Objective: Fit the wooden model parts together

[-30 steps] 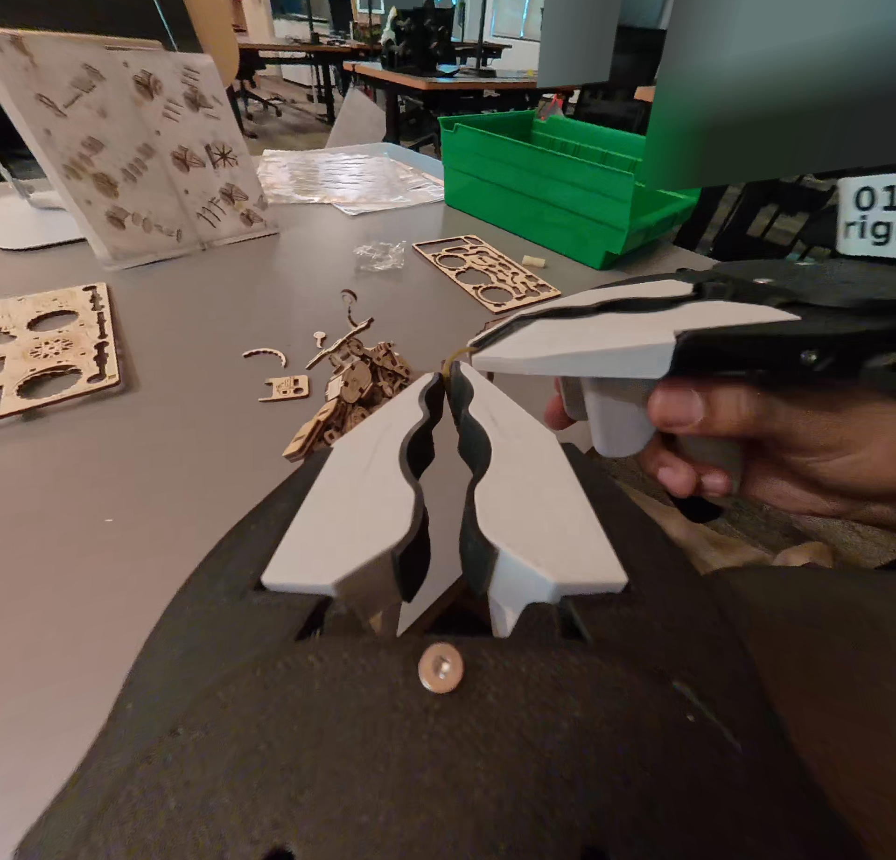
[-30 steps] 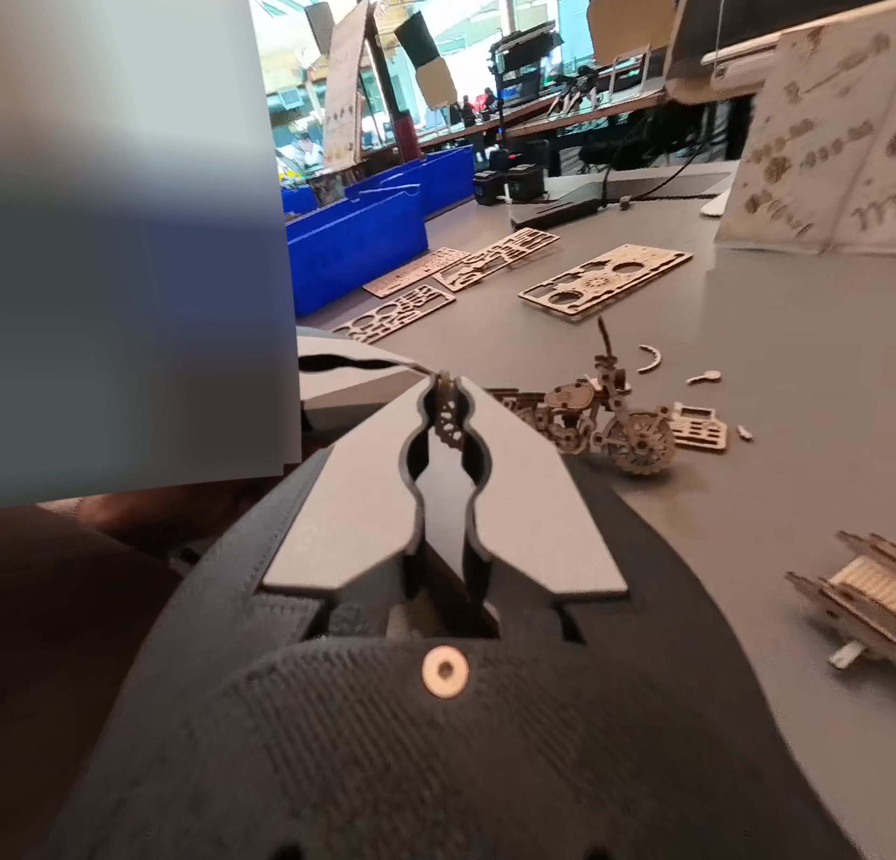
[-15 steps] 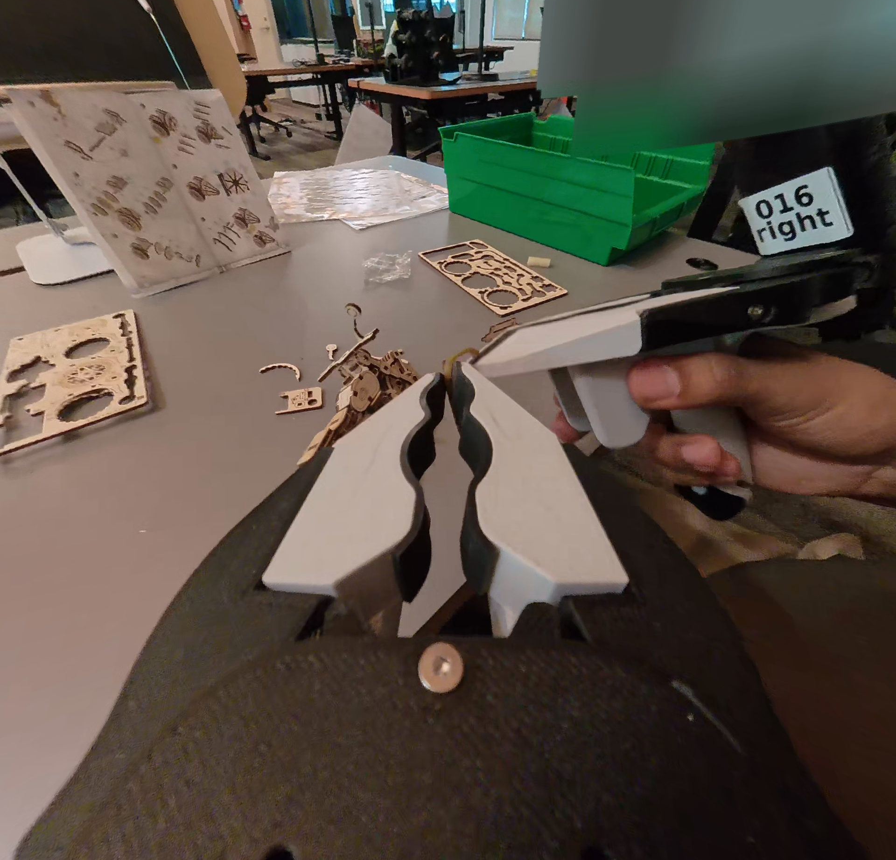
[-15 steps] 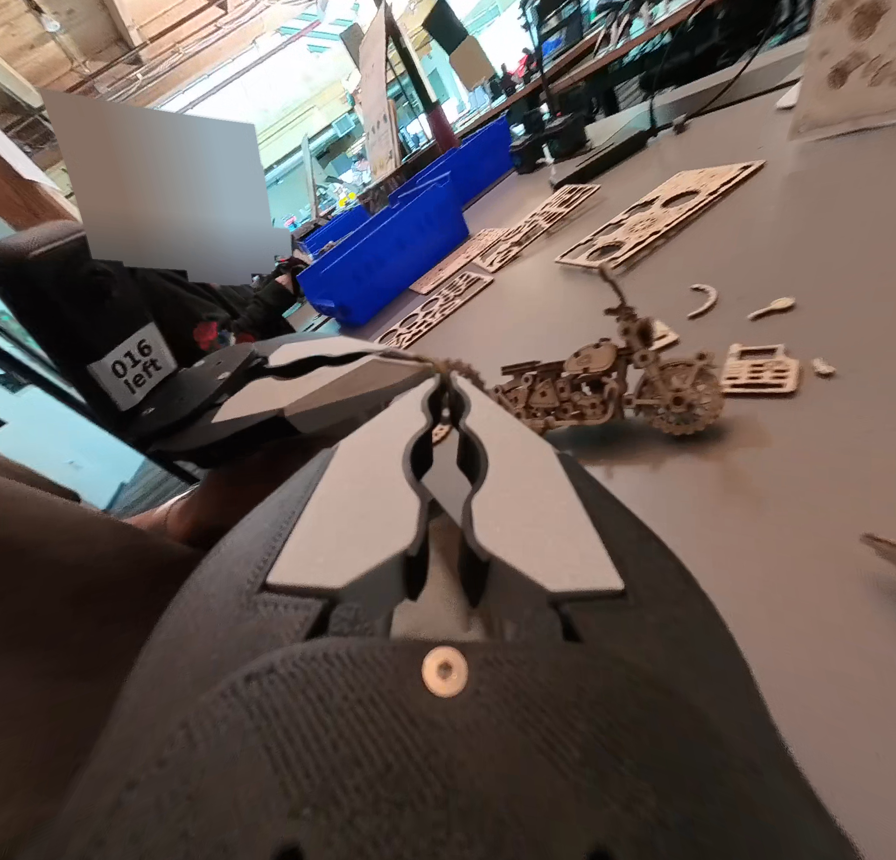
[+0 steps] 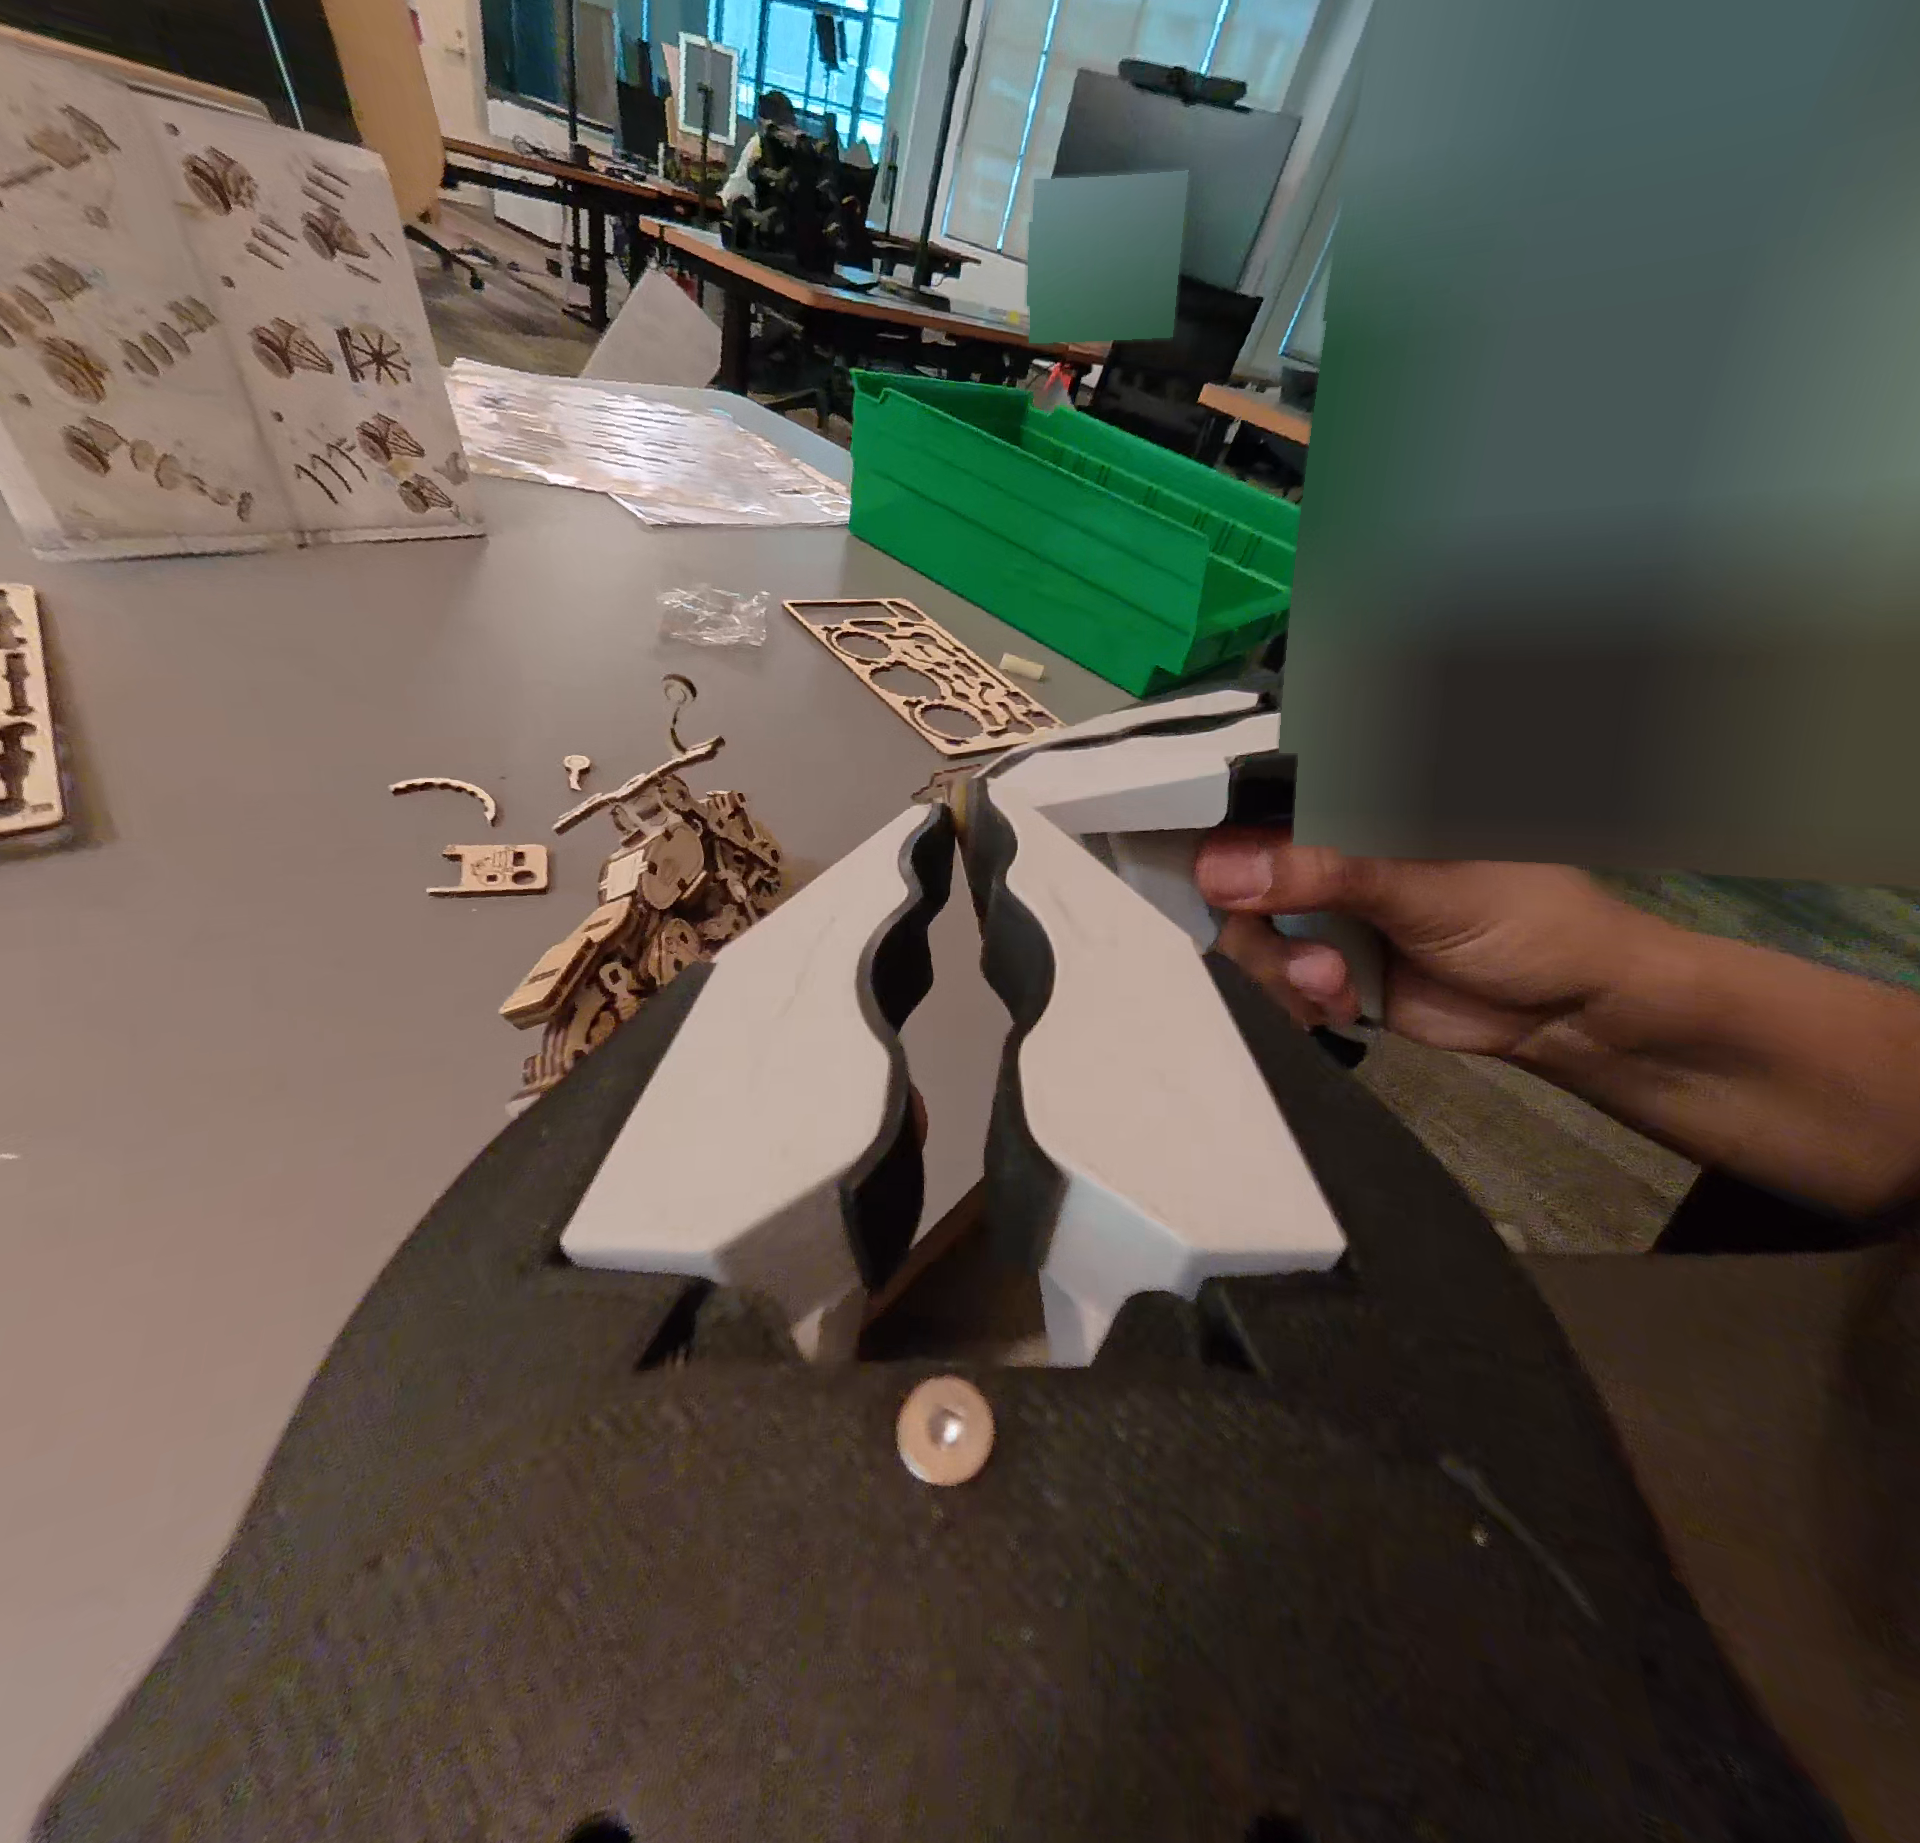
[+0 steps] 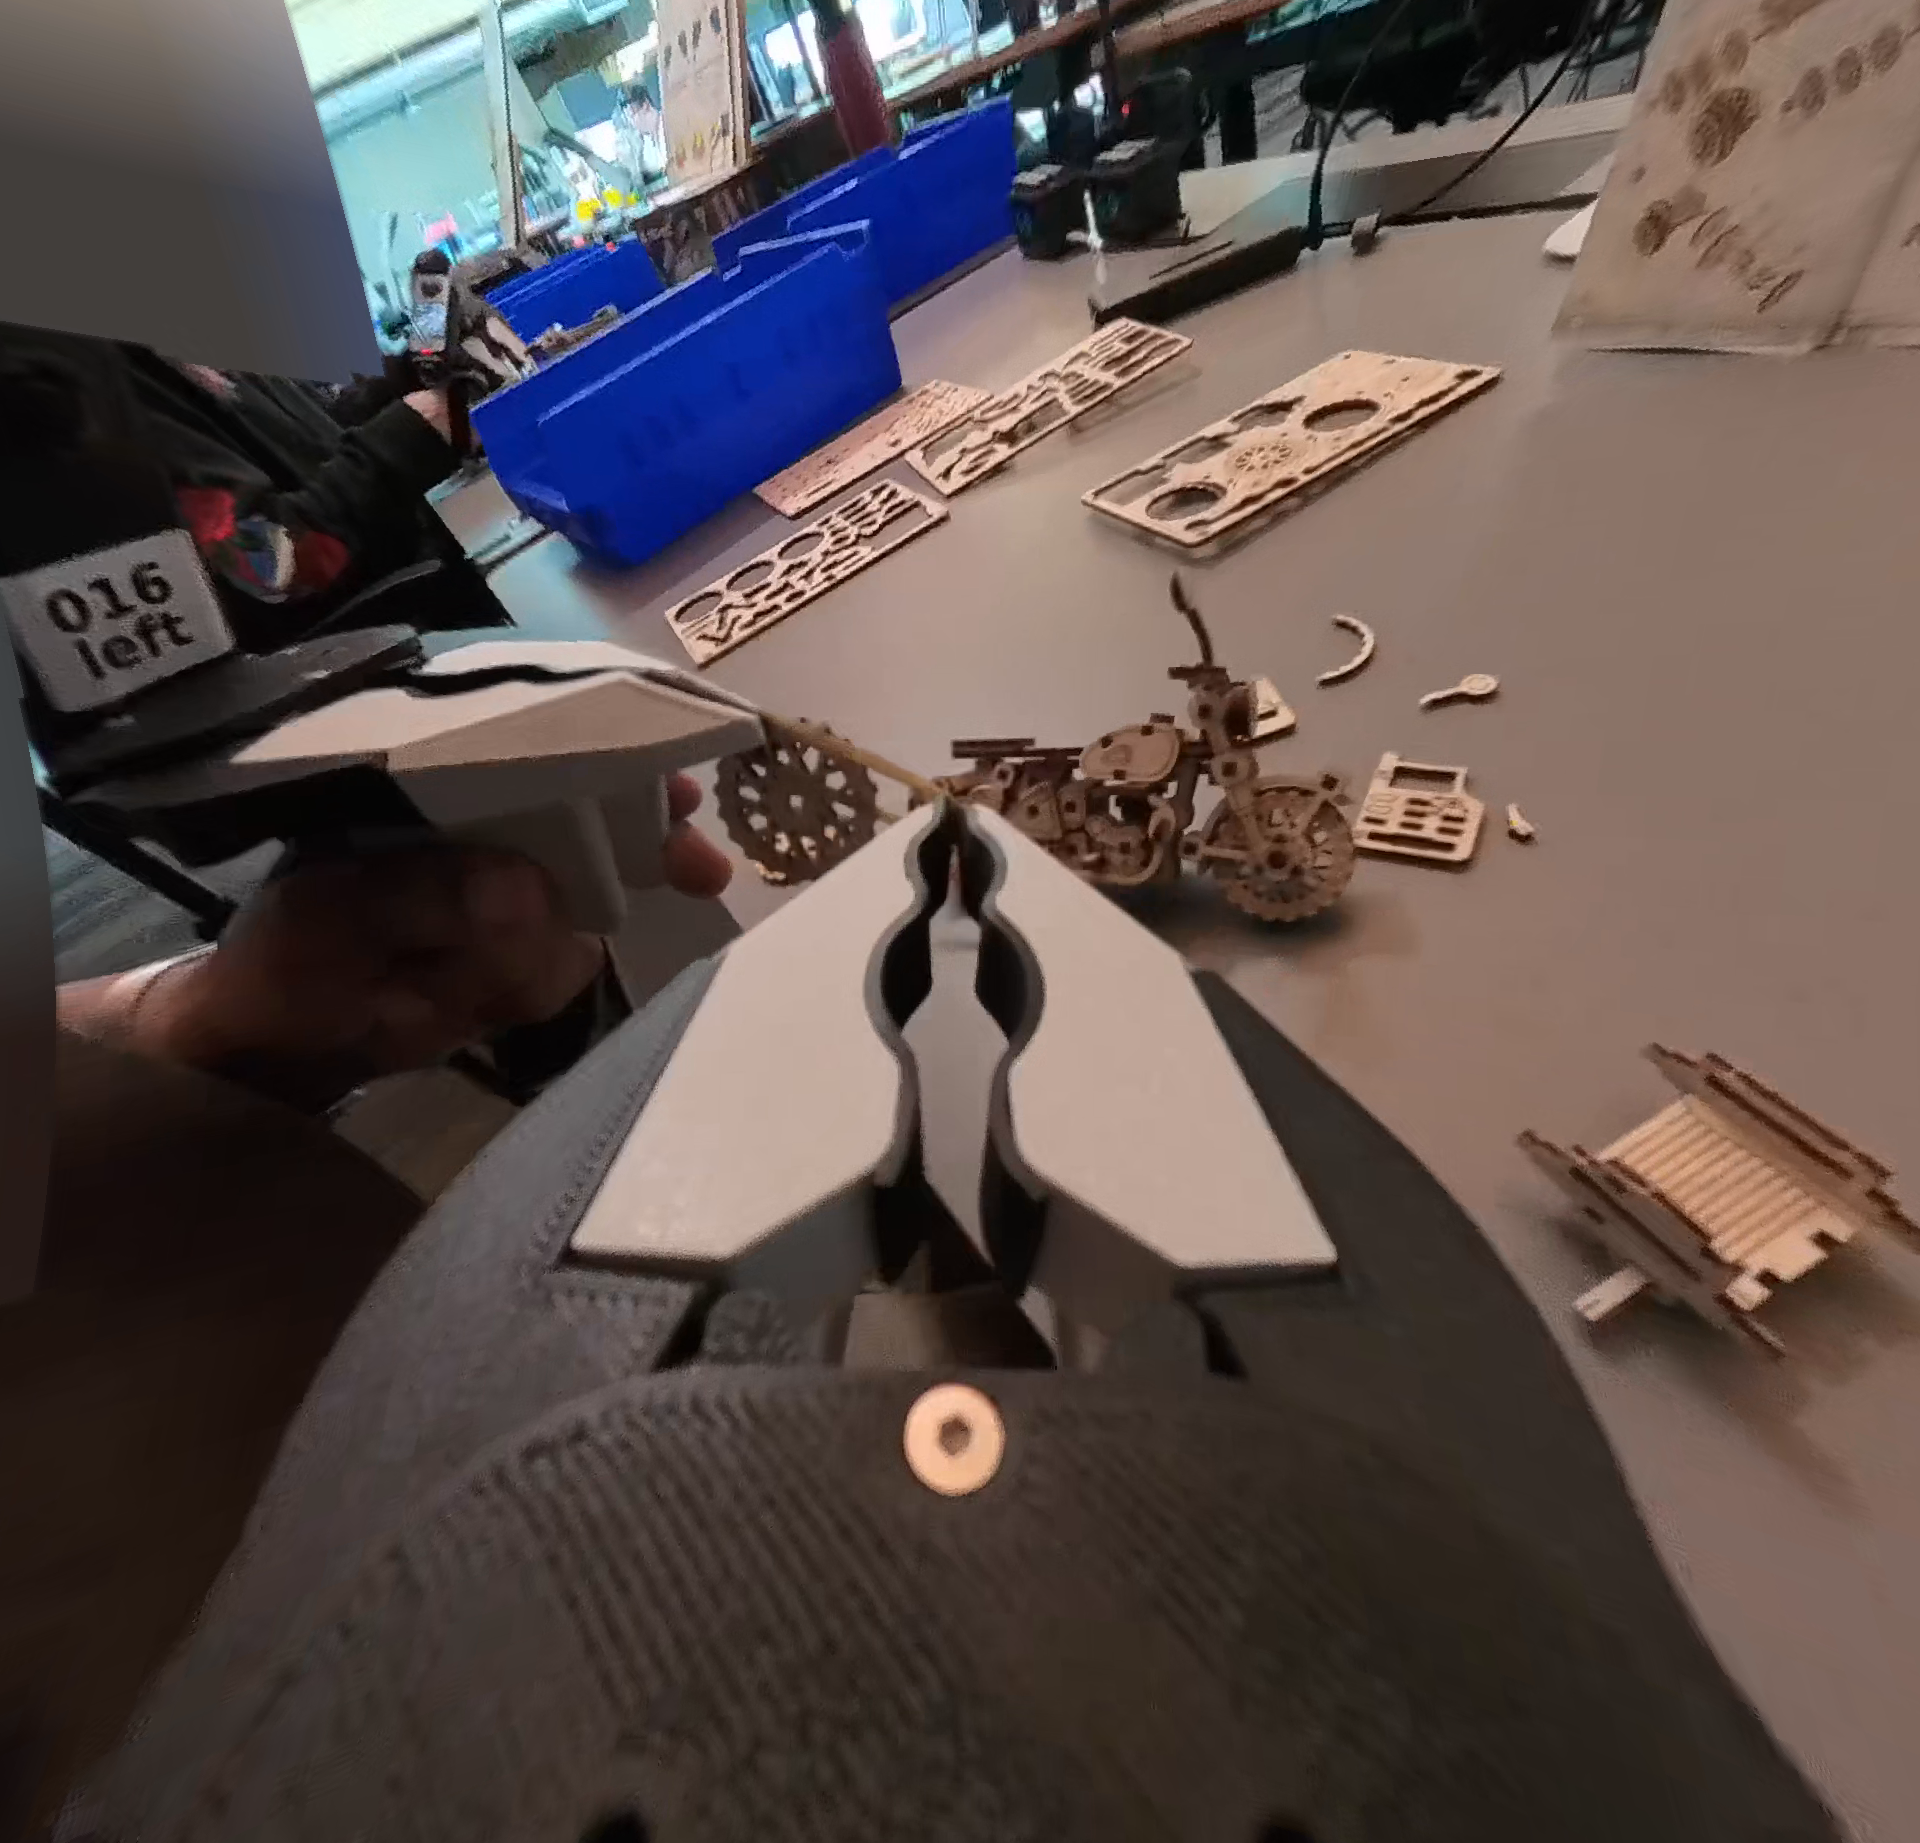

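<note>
My left gripper (image 5: 961, 819) is shut on one end of a thin wooden stick (image 6: 847, 759), and it also shows in the right wrist view (image 6: 753, 728). My right gripper (image 6: 948, 825) is shut on the stick's other end, its tip touching the left one in the left wrist view (image 5: 971, 780). A toothed wooden wheel (image 6: 795, 806) shows just behind the stick. I cannot tell what holds it. The wooden motorcycle model (image 6: 1164, 796) stands on the grey table behind the tips and also shows in the left wrist view (image 5: 665, 879).
Small loose parts (image 5: 488, 868) lie by the model. A ribbed wooden sub-assembly (image 6: 1714, 1201) sits at the right. Punched wooden sheets (image 6: 1288, 453) (image 5: 920, 671), a green bin (image 5: 1070, 536), blue bins (image 6: 707, 411) and a propped instruction booklet (image 5: 208, 339) stand farther back. Both grippers' tips are close together, under 4 cm apart.
The two gripper tips have drawn a little apart in the right wrist view, so the stick and the toothed wheel now show between them. Both grippers stay shut.
</note>
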A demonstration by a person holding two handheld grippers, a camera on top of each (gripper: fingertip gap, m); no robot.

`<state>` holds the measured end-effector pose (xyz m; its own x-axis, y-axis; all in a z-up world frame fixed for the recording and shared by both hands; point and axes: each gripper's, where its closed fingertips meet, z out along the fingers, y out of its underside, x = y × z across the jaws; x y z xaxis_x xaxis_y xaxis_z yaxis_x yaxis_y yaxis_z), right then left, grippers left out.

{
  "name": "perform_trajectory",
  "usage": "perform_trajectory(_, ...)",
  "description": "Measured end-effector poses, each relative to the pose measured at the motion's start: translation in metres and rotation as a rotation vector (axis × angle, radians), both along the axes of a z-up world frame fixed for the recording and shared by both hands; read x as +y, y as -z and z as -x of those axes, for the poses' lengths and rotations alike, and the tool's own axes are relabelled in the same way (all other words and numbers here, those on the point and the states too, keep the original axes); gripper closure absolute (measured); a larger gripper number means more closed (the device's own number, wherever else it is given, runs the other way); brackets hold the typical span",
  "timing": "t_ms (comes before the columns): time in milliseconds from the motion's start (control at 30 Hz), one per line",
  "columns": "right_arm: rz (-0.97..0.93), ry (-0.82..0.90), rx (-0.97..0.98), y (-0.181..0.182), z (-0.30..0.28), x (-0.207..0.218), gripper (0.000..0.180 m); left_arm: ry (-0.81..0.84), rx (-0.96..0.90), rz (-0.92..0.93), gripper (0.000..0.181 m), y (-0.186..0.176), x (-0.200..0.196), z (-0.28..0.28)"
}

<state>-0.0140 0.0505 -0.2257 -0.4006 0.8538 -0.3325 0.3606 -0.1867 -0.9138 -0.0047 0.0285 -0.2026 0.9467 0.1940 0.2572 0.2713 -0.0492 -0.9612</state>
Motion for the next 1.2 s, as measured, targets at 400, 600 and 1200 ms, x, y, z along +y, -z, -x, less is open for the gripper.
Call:
perform_trajectory(400,0.052,0.095,0.003,-0.008,0.001,0.047,0.179,0.031,-0.046,0.012,0.180,0.003,-0.004,0.005)
perform_trajectory(600,-0.021,0.099,-0.069,0.015,0.000,0.053,0.179,0.036,-0.217,0.080,0.180,0.030,-0.004,0.018)
perform_trajectory(1200,0.225,-0.064,-0.053,0.010,-0.003,0.025,0.178,-0.005,0.004,0.425,0.137,0.055,0.001,0.133)
